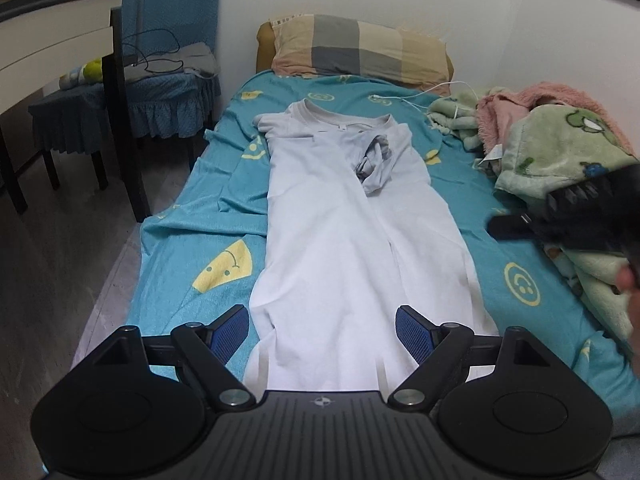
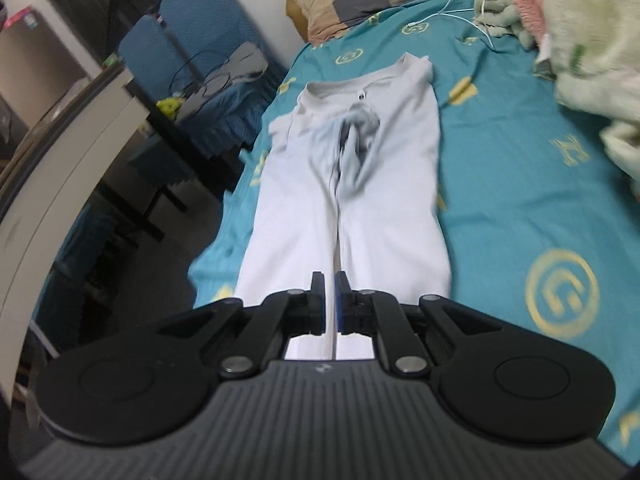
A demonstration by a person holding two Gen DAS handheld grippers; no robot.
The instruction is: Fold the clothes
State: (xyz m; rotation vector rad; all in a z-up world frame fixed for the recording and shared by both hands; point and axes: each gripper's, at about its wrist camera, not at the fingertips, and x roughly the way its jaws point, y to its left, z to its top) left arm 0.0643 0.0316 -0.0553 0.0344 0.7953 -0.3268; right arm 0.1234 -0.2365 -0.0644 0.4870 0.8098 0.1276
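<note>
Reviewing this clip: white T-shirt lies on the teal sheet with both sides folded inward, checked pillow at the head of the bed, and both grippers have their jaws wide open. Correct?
Not quite. Only the left gripper has its jaws wide open, above the shirt's hem. The right wrist view shows the right gripper with jaws nearly closed and holding nothing. The rest holds: the white T-shirt lies folded inward on the teal sheet, the checked pillow at the head.

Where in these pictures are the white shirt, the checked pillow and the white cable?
white shirt (image 1: 320,240), left wrist view, on the middle of its folded body.
checked pillow (image 1: 360,46), left wrist view, on its grey middle patch.
white cable (image 2: 460,14), right wrist view, on the stretch lying over the sheet.
</note>
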